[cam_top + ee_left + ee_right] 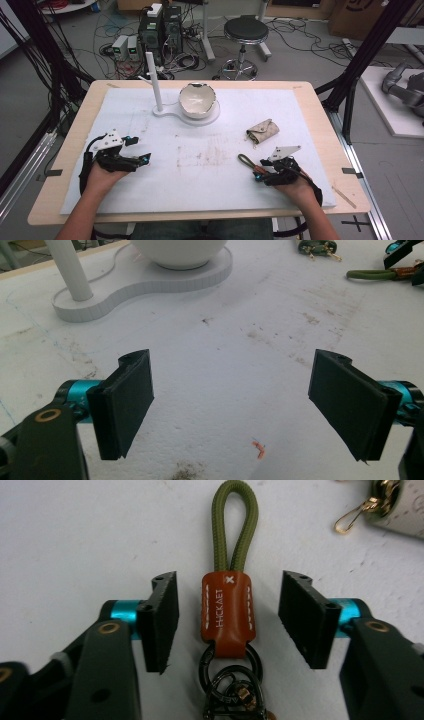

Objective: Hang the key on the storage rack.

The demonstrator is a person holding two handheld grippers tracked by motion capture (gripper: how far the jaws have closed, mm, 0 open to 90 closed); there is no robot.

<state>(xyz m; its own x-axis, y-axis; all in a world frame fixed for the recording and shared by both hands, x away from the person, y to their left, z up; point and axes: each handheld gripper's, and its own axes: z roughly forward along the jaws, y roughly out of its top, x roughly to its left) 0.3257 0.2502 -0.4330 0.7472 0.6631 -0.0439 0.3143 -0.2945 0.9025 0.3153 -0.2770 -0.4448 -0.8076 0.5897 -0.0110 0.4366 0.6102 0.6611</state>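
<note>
Here an olive cord keychain with orange leather tab lies between the right tool's spread jaws

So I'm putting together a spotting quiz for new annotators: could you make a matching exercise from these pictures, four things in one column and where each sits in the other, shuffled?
Things
1. keychain strap
2. white bowl
3. beige pouch
4. left gripper

Places or states
A. on the round end of the white stand, beside its upright post
B. open over bare table cover, nothing between its jaws
C. lying between the open jaws of the right gripper
D. on the table cover at the right, beyond the right gripper

Pairs: 1-C, 2-A, 3-D, 4-B
</note>
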